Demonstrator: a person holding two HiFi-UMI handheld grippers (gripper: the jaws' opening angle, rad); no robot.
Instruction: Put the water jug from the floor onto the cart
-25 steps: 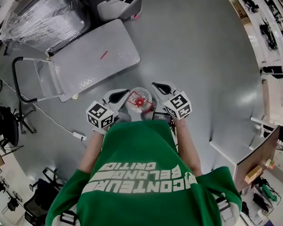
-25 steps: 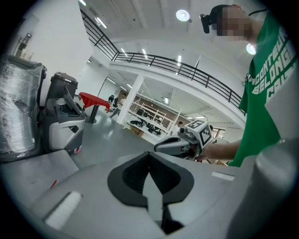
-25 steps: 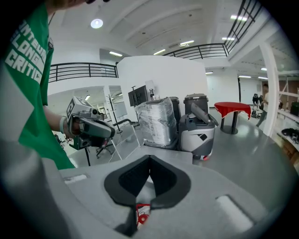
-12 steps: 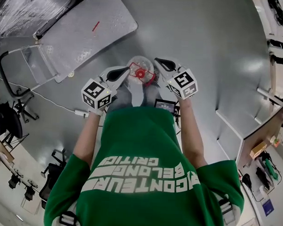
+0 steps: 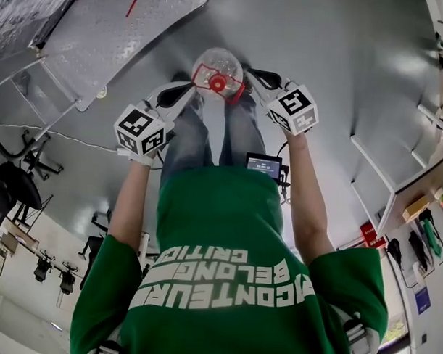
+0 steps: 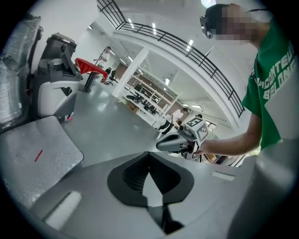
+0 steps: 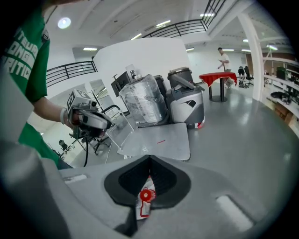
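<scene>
The clear water jug [image 5: 218, 64] with a red cap [image 5: 218, 83] stands on the grey floor just ahead of the person's legs. My left gripper [image 5: 190, 89] is shut and sits close to the jug's left side. My right gripper [image 5: 247, 73] is shut too, close to its right side. Whether either one touches the jug I cannot tell. In the right gripper view the shut right gripper [image 7: 149, 161] has the red cap [image 7: 146, 195] showing below it. The left gripper [image 6: 148, 156] is shut on nothing. The flat grey cart [image 5: 103, 30] lies at the upper left.
A floor machine [image 7: 187, 105] and a plastic-wrapped load [image 7: 142, 100] stand behind the cart's deck [image 7: 159, 140]. A cable [image 5: 34, 130] runs over the floor at the left, near chairs [image 5: 11, 180]. Shelving [image 5: 424, 201] lines the right. People stand far off by a red table [image 7: 217, 77].
Both grippers have sunk toward the floor and now flank the jug's neck more closely. The head camera has tipped forward, so jug and cart sit higher in the view.
</scene>
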